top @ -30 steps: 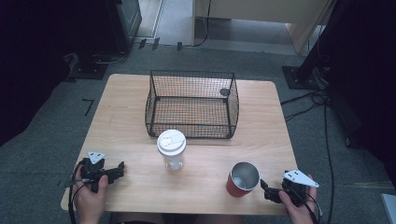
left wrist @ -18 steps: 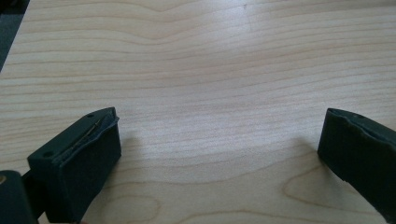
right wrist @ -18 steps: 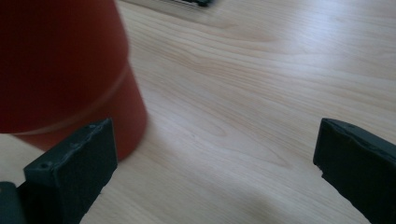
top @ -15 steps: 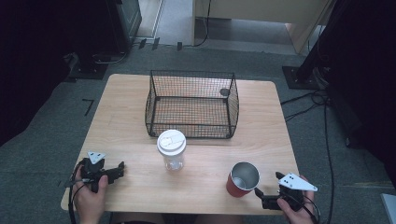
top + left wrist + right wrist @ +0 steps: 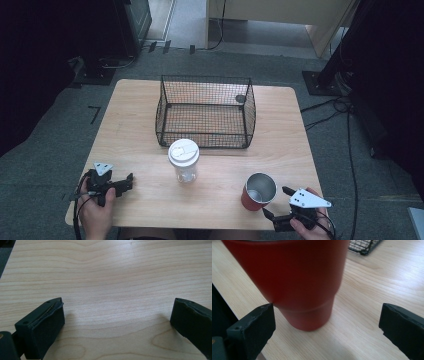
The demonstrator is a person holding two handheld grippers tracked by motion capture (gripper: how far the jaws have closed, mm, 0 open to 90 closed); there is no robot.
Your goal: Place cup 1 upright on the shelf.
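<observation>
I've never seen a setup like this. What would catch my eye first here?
Probably the black wire basket standing at the far middle of the wooden table. Nearer the person, a clear cup with a white lid stands mid-table, and a red cup stands at the near right, with the open right gripper just beside it.

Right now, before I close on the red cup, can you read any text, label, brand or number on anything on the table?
None can be read.
Red cup: plain wall, no print showing.
Clear cup: white lid has raised shapes, too small to read.
Wire basket: small dark round tag, too small to read.
Both hand-held grippers: no markings legible.
</observation>
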